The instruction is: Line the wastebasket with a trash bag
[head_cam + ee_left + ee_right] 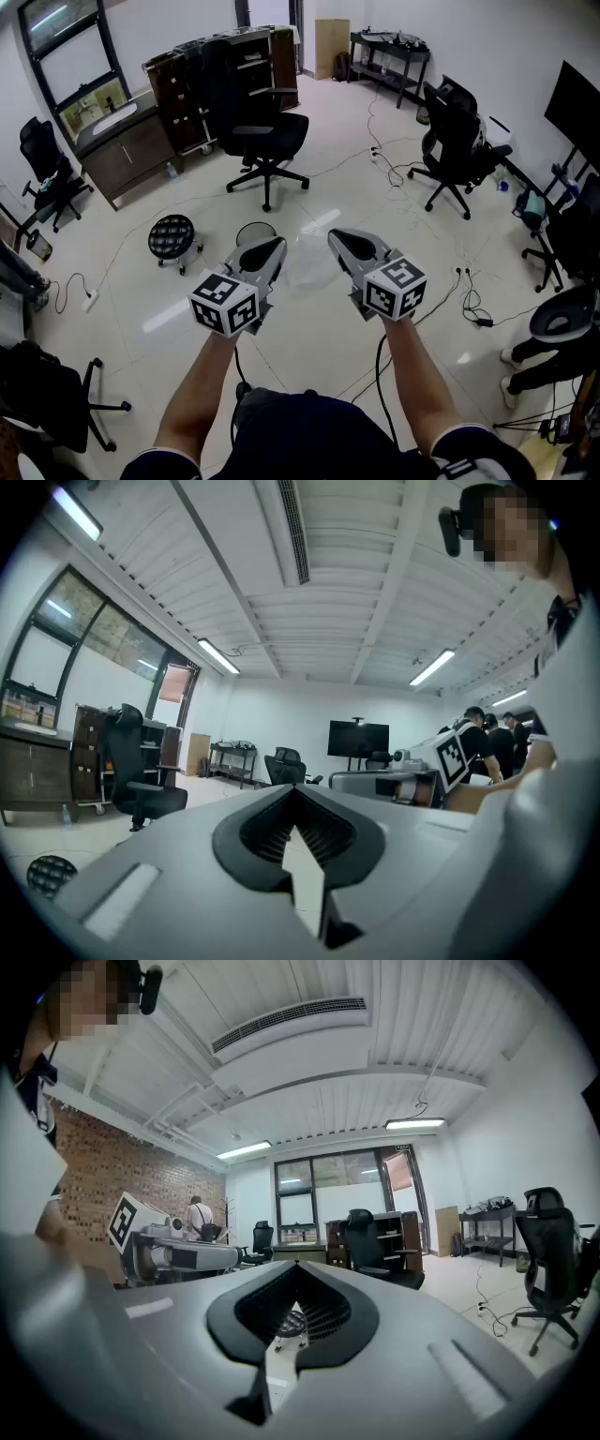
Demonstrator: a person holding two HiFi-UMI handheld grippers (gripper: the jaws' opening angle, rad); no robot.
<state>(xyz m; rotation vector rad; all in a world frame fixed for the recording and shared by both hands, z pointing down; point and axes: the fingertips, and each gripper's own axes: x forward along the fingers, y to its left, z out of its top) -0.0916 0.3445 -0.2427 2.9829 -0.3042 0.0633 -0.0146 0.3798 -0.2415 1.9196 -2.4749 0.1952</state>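
**Head view.**
- Left claw (277,245) and right claw (334,235): each is held out level in front of the person, tips together, with nothing clamped. This looks like a carrying pose, so I judge it to be the approach before any pick.
- Trash bag (309,264): pale, crumpled film lying on the floor (187,309). It shows between and just beyond the two claw tips, and neither tip touches it.
- Wastebasket (253,228): round and dark-rimmed, standing on the floor just left of the bag. Its near side is hidden behind the left claw, and its interior is too small to tell whether it is lined.
- Stool (175,239): black, further left.
- Office chair (267,141): beyond, well apart.

**Left gripper view.**
- Left claw (298,803): the jaws are closed at the tips, and only bare floor shows through the slot behind them. The bag and wastebasket are not in this view.

**Right gripper view.**
- Right claw (295,1279): the jaws are closed and empty, and the stool (292,1322) shows far off through the slot. The bag is not in view.
- Judgement: both claws must open and drop towards the floor to take the bag.
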